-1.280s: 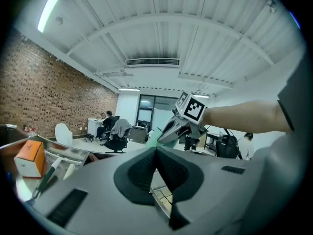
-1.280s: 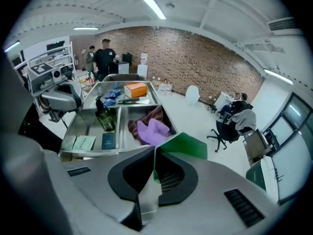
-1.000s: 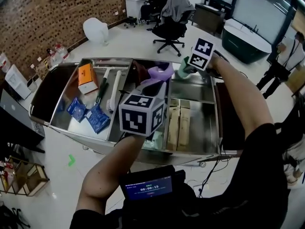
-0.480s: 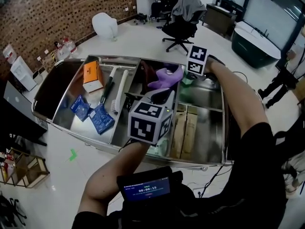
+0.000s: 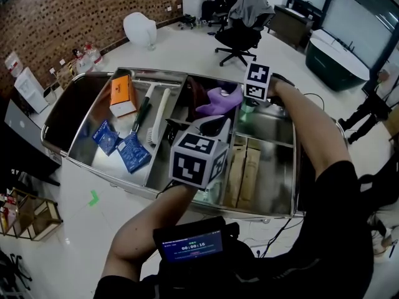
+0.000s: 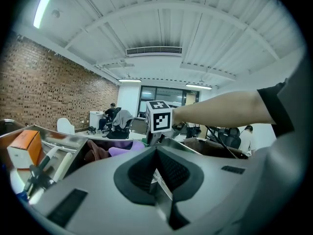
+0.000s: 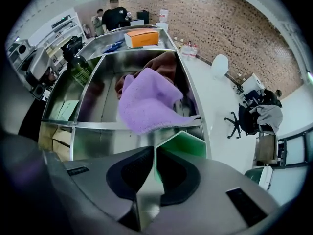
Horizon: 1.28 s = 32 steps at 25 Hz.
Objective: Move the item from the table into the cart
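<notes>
Right gripper fingers just easing open, thin green item pinched between, over cart rim beside purple cloth; early release may spill it outside. Left gripper fingers closed, empty

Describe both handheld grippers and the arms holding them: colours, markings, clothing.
The left gripper and right gripper both have smooth grey bodies with black ribbed pads. Each carries a white cube printed with black square markers: left cube, right cube. The person wears a black short-sleeved top, and the forearms are bare.
</notes>
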Tool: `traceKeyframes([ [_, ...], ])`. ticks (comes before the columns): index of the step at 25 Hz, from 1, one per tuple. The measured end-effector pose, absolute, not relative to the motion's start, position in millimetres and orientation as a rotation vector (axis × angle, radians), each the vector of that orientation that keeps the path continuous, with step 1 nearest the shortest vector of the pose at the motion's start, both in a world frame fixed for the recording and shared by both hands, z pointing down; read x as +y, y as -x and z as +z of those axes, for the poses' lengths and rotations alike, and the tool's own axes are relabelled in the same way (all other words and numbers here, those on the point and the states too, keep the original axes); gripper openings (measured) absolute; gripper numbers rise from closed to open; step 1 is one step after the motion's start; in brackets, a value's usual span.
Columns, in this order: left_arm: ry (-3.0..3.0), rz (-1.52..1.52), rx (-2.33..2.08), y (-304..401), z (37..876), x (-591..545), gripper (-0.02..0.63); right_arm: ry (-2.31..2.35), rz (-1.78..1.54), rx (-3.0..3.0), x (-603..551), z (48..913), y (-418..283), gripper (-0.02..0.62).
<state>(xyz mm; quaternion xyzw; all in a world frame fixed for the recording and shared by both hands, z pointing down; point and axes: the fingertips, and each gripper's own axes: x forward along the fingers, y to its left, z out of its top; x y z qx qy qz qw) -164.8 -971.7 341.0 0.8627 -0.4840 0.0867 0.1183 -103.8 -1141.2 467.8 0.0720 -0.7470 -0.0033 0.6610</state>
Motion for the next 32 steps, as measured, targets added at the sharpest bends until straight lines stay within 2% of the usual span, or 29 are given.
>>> traceKeyframes([
  [2, -2.525, 0.246, -1.415, 165, 342, -970, 0.000, -0.167, -0.003, -1.691, -1140, 468, 105, 0.114],
  [7, -2.538, 0.221, -1.416, 167, 335, -967, 0.000, -0.206, -0.012, -1.723, -1141, 453, 104, 0.117],
  [9, -2.541, 0.211, -1.415, 168, 333, -966, 0.000, -0.241, -0.016, -1.763, -1141, 441, 103, 0.142],
  [21, -2.639, 0.140, -1.369, 137, 311, -933, 0.000, -0.555, 0.014, -2.234, -1067, 337, 71, 0.141],
  [22, -2.656, 0.133, -1.360, 134, 308, -929, 0.000, -0.596, 0.011, -2.288, -1058, 325, 67, 0.127],
  [23, -2.674, 0.125, -1.353, 132, 305, -924, 0.000, -0.633, 0.007, -2.345, -1048, 312, 65, 0.080],
  [24, -2.689, 0.117, -1.350, 132, 303, -919, 0.000, -0.665, 0.003, -2.402, -1036, 300, 63, 0.061],
  [28, -2.722, 0.088, -1.348, 137, 301, -899, 0.000, -0.727, -0.018, -2.570, -981, 272, 57, 0.061],
  [30, -2.727, 0.059, -1.342, 142, 300, -889, 0.000, -0.785, -0.061, -2.604, -957, 268, 51, 0.000],
  [32, -2.731, 0.034, -1.361, 149, 301, -880, 0.000, -0.862, -0.084, -2.648, -937, 267, 45, 0.000],
])
